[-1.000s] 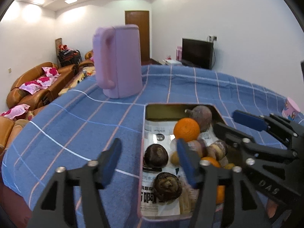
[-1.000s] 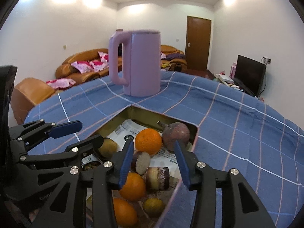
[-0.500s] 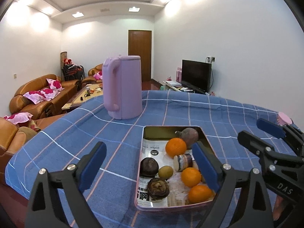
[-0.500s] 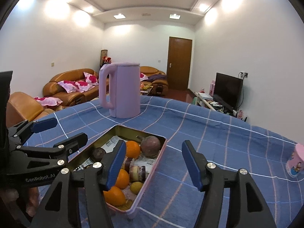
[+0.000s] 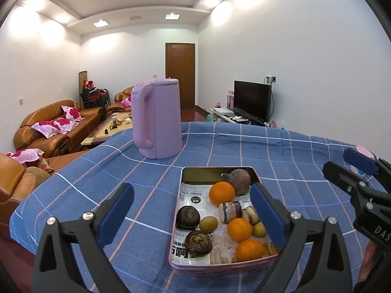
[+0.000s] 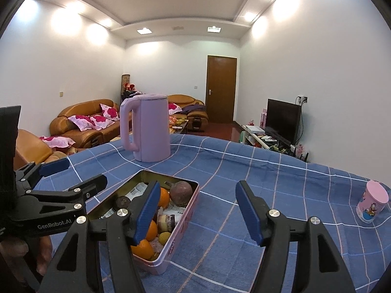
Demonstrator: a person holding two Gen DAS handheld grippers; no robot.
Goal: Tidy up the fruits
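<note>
Both my grippers, left gripper (image 5: 190, 211) and right gripper (image 6: 196, 211), have just opened, empty; oranges (image 5: 221, 193) in the tin (image 5: 220, 267) feel firm, round, roll-prone: pinch across the middle.

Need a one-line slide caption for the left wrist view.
Open left hand-held gripper above fruit-filled tin tray on blue checked tablecloth, lilac kettle behind.

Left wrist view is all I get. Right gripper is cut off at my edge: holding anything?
Observer: No. Right gripper is open, its jaws have just been opening, and only cloth shows between them.
Operator: Pink thing behind it?
Observer: A cup, upright on the cloth, cartoon print on its side, far from the tin.
Operator: Gripper lined up with the tin?
Observer: Partly. Its left pad lies across the tin in the picture; its right pad is over bare cloth beside it.
</note>
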